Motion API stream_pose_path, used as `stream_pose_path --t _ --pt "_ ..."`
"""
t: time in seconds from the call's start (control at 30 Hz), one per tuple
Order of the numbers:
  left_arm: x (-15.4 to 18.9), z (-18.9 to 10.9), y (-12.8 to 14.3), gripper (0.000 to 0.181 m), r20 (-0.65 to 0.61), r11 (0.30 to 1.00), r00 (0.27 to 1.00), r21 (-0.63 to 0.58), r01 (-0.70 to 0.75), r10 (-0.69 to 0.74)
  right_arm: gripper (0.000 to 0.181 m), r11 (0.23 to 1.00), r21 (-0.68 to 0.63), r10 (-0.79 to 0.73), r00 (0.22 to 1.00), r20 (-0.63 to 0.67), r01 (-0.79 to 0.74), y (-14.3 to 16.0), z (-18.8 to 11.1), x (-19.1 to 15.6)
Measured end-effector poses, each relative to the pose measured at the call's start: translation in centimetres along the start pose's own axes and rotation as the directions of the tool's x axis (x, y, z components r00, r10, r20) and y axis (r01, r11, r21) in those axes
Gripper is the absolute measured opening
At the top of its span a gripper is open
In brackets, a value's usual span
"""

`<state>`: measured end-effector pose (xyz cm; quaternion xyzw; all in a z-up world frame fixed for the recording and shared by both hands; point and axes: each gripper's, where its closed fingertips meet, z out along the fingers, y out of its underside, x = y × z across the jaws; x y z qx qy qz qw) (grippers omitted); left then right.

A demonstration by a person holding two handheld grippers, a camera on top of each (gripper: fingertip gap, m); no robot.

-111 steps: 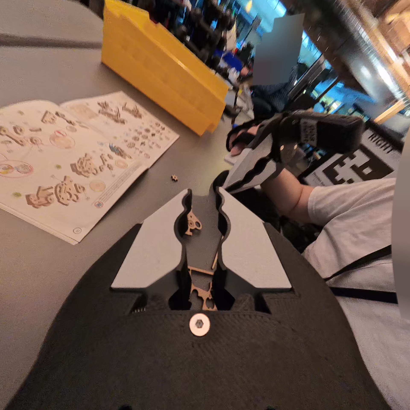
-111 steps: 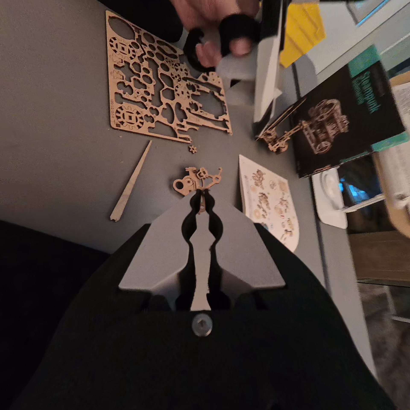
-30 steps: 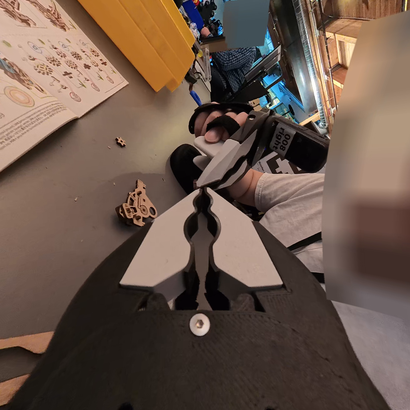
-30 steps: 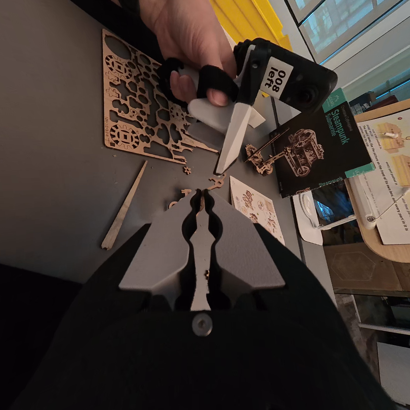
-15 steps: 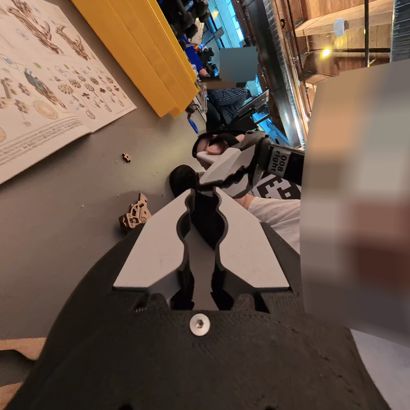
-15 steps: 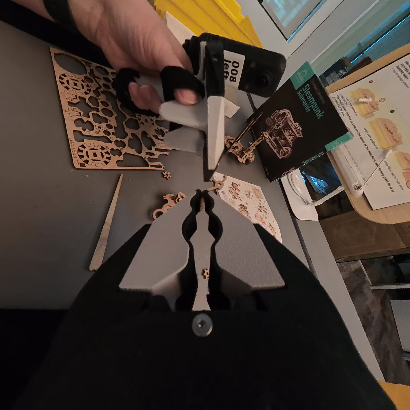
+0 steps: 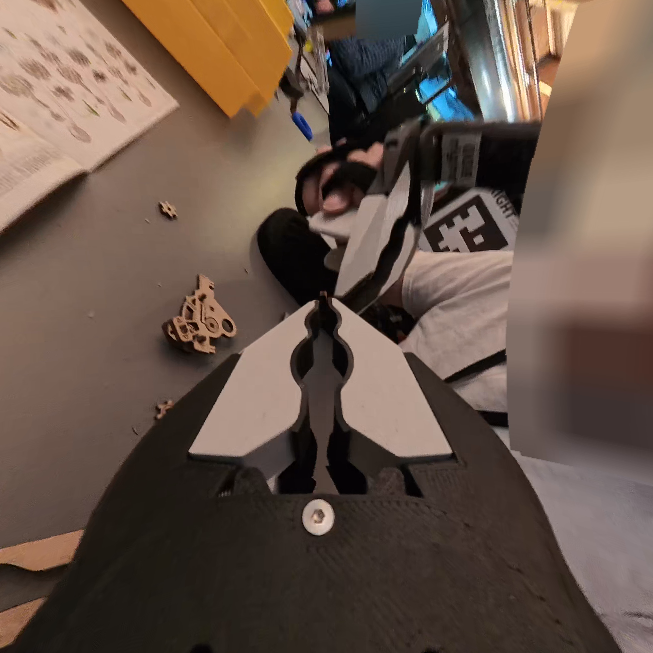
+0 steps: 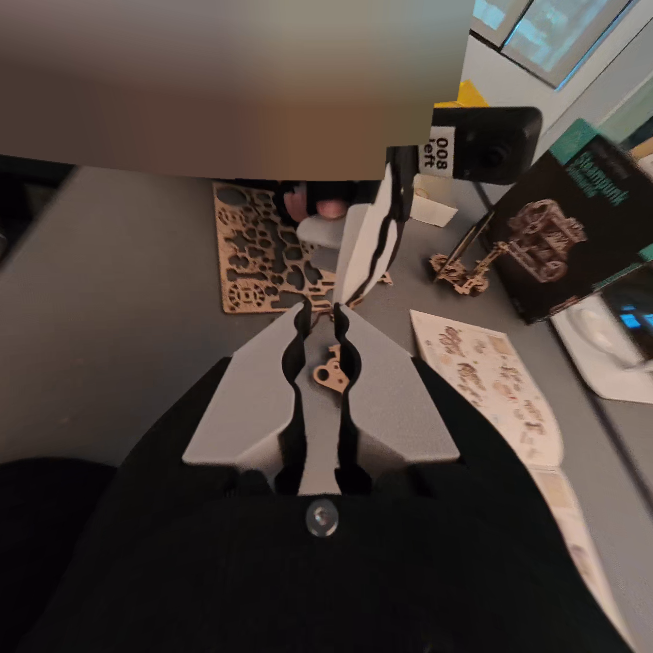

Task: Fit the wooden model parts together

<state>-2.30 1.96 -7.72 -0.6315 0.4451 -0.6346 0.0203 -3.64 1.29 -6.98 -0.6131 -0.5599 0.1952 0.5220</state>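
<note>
Pinches a small wooden part (image 7: 322, 296) at the very tips of the nearly closed left tool (image 7: 322, 307). Holds the right tool (image 8: 319, 311) narrowly parted and empty, tip to tip with it, above the wooden sub-assembly (image 7: 199, 323) lying on the worktop (image 7: 106, 265). Risks flicking the part loose, judging by so slight a grip and the closeness of the other tips; leaves bare worktop left of the tools, but crowded beyond by the cut-out sheet (image 8: 247, 247) and right by the leaflet (image 8: 477, 371).
</note>
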Motion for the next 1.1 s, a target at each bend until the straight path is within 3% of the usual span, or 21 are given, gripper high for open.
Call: stream_pose_path --t 0.03,0.13,0.23,0.3,0.37,0.57,0.77,1.0,1.1 --pt "-0.1 0.2 0.5 0.001 -0.003 0.999 1.000 -0.032 0.004 -0.004 0.010 0.996 0.036 0.079 0.997 0.024 -0.080 -0.4 -0.4 0.3" --pt "0.0 0.8 1.3 0.001 -0.001 0.996 1.000 -0.085 -0.020 0.020 0.015 0.923 0.106 0.352 0.924 0.150 -0.369 -0.8 -1.1 1.1" --pt "0.1 1.1 1.8 0.000 -0.004 0.993 0.999 -0.117 -0.037 0.036 0.019 0.787 0.078 0.564 0.765 0.310 -0.612 -0.5 -1.1 1.1" --pt "0.1 1.1 1.9 0.000 -0.003 0.992 0.999 -0.123 -0.038 0.038 0.019 0.724 0.040 0.626 0.681 0.379 -0.688 -0.2 -0.9 0.7" --pt "0.0 0.9 1.5 0.000 -0.002 0.994 0.999 -0.103 -0.032 0.032 0.021 0.716 -0.035 0.655 0.654 0.378 -0.697 0.9 -0.3 0.0" --pt "-0.6 -0.3 -0.2 0.001 0.031 1.000 0.999 0.009 -0.021 0.020 0.024 0.737 -0.047 0.643 0.678 0.356 -0.674 1.1 0.4 -0.3" --pt "-1.6 -0.8 -1.3 0.000 0.105 0.996 0.994 0.089 -0.011 0.002 0.023 0.875 0.014 0.484 0.875 0.005 -0.484 2.1 0.7 3.0" --pt "-2.2 -1.0 -2.2 0.000 0.154 0.984 0.987 0.175 0.017 -0.044 0.012 0.940 -0.145 0.261 0.923 -0.282 -0.310 2.9 1.6 3.4" --pt "-1.9 -0.9 -2.4 0.000 0.116 0.980 0.991 0.196 0.042 -0.066 0.005 0.942 -0.188 0.223 0.938 -0.265 -0.277 3.5 2.4 2.7"
